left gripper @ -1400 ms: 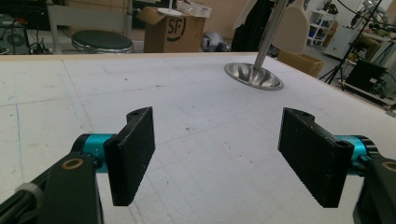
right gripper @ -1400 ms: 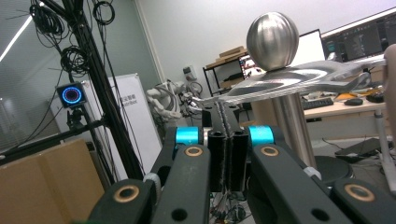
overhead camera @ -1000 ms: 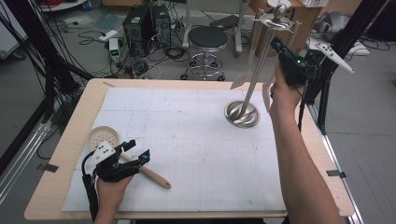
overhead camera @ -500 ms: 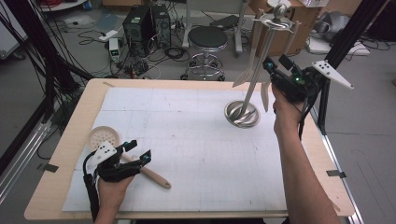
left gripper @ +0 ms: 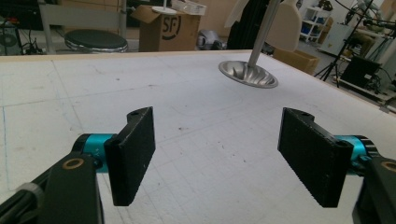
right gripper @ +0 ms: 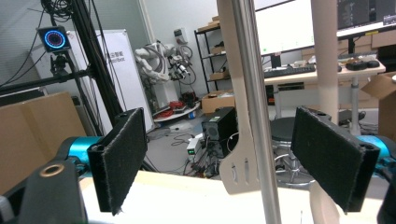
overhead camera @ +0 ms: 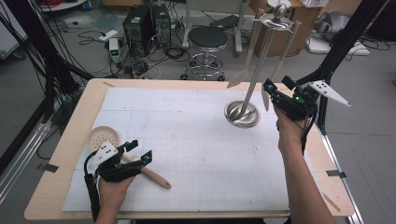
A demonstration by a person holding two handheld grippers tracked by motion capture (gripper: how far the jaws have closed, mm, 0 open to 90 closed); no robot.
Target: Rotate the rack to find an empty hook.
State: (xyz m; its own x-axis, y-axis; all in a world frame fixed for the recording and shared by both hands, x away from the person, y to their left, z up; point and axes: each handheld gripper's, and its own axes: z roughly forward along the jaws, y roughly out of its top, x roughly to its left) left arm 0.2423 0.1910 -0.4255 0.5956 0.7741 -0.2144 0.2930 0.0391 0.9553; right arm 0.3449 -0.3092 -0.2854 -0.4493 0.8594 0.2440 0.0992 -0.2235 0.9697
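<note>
L to R. Left tool (overhead camera: pixel 139 153): jaws wide, nothing between them, low over the wooden skimmer (overhead camera: pixel 122 150) lying on the surface (overhead camera: pixel 196 140); handle runs toward the near right. Utensil stand (overhead camera: pixel 252 88): upright, w/ spatulas (overhead camera: pixel 243 65) hanging. Right tool (overhead camera: pixel 271 89): just beside the stand, jaws just opened wide, holding nothing. Left hand is nearer the skimmer.

left gripper (overhead camera: pixel 140 150): low over table, jaws wide apart | right gripper (overhead camera: pixel 270 88): raised, jaws just opened, nothing clamped

A pale wooden skimmer (overhead camera: pixel 122 151) (round slotted head, handle angled right) lies flat near the table's front-left corner.
</note>
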